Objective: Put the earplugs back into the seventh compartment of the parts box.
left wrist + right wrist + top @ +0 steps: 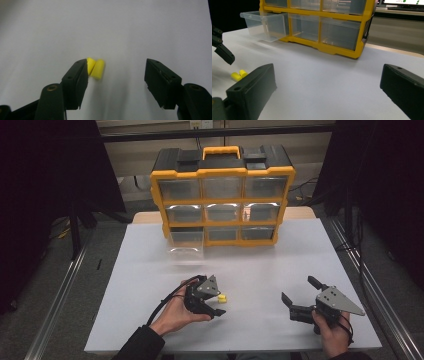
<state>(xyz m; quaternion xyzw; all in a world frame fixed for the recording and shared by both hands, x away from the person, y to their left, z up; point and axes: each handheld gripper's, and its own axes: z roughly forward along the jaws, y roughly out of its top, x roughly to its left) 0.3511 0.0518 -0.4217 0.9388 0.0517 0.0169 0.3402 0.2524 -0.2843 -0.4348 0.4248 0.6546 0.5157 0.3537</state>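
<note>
Two yellow earplugs lie on the table between my left tongs, touching the 9 o'clock jaw, well clear of the other. Tongs apart, gripping nothing. Plugs side by side, long axes toward 1 o'clock. My left hand lies low, pointing toward 3. Right tongs apart, empty.

Your earplugs look like matt yellow foam. The table is smooth and matt; the drawer is clear glossy plastic.
</note>
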